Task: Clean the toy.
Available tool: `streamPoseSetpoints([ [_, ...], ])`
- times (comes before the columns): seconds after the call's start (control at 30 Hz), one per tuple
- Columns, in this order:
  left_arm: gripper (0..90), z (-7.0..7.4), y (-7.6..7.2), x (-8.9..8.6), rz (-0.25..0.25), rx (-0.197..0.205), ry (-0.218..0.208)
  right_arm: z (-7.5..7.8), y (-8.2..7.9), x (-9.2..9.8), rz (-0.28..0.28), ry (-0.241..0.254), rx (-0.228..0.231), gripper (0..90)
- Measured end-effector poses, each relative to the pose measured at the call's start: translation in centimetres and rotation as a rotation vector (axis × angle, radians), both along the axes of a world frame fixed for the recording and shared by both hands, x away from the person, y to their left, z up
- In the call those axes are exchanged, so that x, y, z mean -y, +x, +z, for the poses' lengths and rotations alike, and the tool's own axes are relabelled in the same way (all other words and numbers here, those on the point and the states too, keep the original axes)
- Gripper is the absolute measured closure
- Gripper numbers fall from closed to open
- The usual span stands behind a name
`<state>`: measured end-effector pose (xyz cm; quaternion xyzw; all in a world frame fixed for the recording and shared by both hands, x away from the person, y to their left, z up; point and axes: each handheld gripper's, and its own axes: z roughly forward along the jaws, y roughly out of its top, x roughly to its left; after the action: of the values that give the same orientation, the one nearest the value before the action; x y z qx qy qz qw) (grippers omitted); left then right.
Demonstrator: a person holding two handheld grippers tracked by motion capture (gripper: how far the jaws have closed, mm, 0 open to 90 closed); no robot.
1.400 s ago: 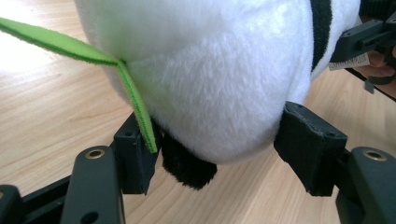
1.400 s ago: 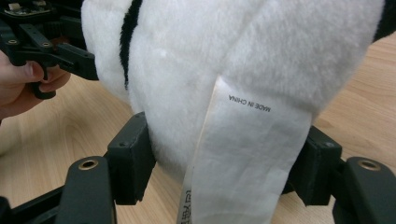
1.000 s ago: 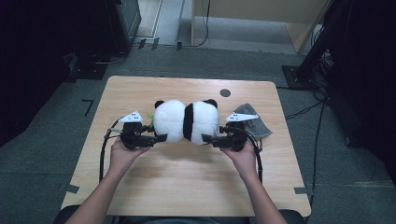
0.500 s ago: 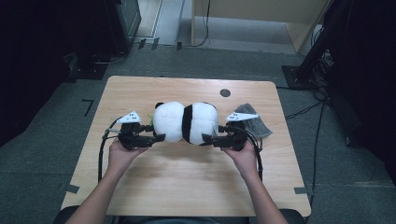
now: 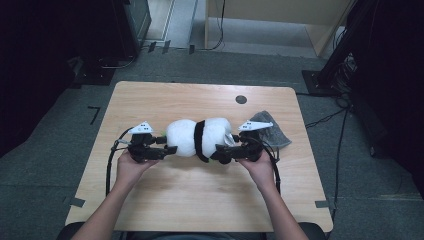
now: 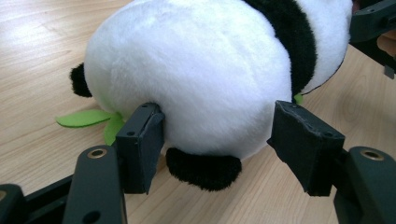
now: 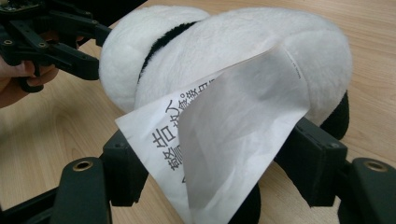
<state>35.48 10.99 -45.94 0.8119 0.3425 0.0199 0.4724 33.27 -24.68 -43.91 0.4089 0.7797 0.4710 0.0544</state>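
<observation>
A plush panda [image 5: 199, 139] lies on its side near the middle of the wooden table [image 5: 190, 200], its long axis running across the table from the person's left to right. The rounded white end with small black ears points toward the left tool [image 5: 169, 150]; the end that carries a white paper label [image 7: 224, 140] printed with black characters points toward the right tool [image 5: 220, 152]. A black band wraps the body between the two white halves. In the left gripper view the left tool's black jaws sit on either side of the white end, one pad touching the fur and the other just beside it, so it brackets the toy loosely without squeezing; its jaws have just been closing a little. In the right gripper view the right tool's jaws flank the labelled end, the label draped over them, and whether they press the fur I cannot tell. Green felt leaves [image 6: 88, 119] poke out beneath the panda. A grey cloth [image 5: 272, 132] lies behind the right tool.
</observation>
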Motion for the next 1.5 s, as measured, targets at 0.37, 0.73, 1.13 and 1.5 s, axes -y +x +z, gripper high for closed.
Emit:
streamPoseSetpoints([
  [0.37, 35.6, 0.2, -0.1, -0.7, 0.017, 0.039, 0.003, 0.1, -0.2, 0.7, 0.01, -0.04, 0.037, 30.7],
  [0.73, 35.3, 1.3, 0.5, -1.0, 0.047, 0.093, -0.013, 1.2, -0.2, 2.6, -0.066, -0.042, 0.119, 31.4],
  [1.13, 34.3, 1.1, 1.3, -0.5, 0.033, 0.119, 0.003, 1.1, -0.2, 5.4, -0.16, -0.071, 0.145, 31.4],
  [1.5, 25.4, 0.0, 2.7, -0.5, 0.007, 0.044, -0.004, -0.2, -0.3, 6.8, -0.222, -0.141, 0.175, 28.5],
])
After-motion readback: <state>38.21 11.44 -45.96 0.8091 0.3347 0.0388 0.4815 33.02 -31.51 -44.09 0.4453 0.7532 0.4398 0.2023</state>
